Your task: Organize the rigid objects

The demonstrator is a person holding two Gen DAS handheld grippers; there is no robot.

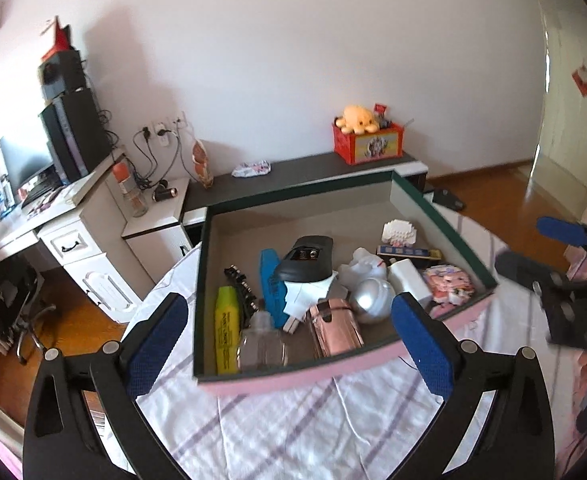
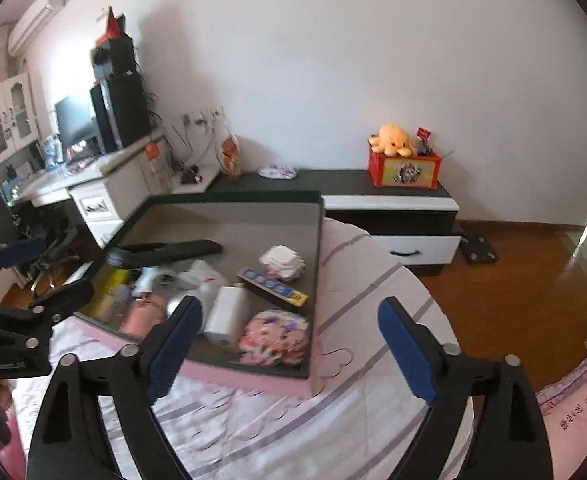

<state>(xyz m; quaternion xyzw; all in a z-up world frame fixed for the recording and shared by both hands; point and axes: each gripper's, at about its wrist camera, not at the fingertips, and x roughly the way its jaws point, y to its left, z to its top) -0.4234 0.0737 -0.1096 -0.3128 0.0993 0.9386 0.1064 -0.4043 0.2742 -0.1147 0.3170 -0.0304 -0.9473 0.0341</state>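
Observation:
A shallow box (image 1: 293,376) with a dark green rim and a pink front wall lies on the checked bedsheet (image 1: 293,432). Inside it are a yellow highlighter (image 1: 226,328), a clear bottle (image 1: 263,340), a pink toy car (image 1: 333,328), a silver ball (image 1: 373,300), a white charger (image 1: 409,280), a black case (image 1: 305,260) and a pink card pack (image 1: 449,284). My left gripper (image 1: 289,304) stands open just in front of the box, nothing between its pads. My right gripper (image 2: 289,306) is open too, over the box's (image 2: 253,376) right front corner, near the charger (image 2: 227,316) and card pack (image 2: 275,338).
Each gripper shows in the other's view: the right gripper (image 1: 545,250), the left gripper (image 2: 43,272). Beyond the bed stand a white desk (image 1: 73,208) with a monitor, and a low black cabinet (image 2: 389,196) with a red box (image 2: 403,170) and plush toy. Wooden floor (image 2: 513,288) lies at the right.

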